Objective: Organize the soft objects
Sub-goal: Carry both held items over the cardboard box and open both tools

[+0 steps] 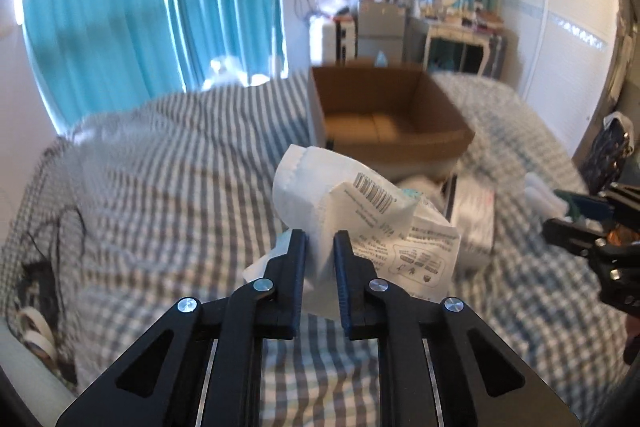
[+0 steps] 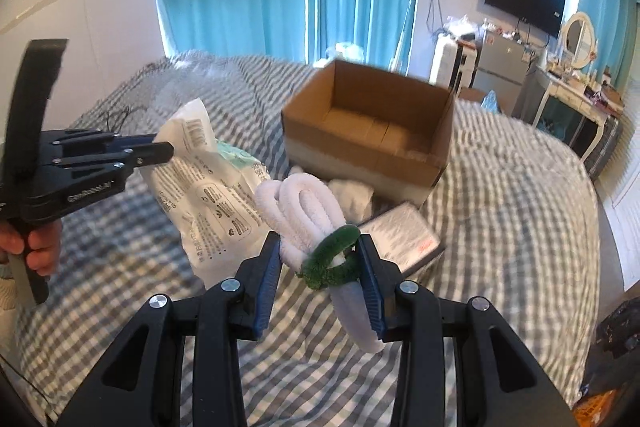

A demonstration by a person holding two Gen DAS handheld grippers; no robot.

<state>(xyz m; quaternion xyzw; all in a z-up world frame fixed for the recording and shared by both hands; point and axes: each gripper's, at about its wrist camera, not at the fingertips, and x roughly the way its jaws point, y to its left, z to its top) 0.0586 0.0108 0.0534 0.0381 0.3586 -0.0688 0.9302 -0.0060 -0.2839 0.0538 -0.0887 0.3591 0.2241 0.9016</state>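
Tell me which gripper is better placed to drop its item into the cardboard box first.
Probably the right gripper: its white chenille bundle hangs nearer the cardboard box opening. The left gripper holds the white plastic package farther back.

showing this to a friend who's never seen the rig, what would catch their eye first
Probably the two loads held up over the checked bedspread: the left gripper clamps a crumpled white printed packet, and the right gripper pinches a white fuzzy rope bundle tied with a green band. Behind them sits an open cardboard box on the bed.
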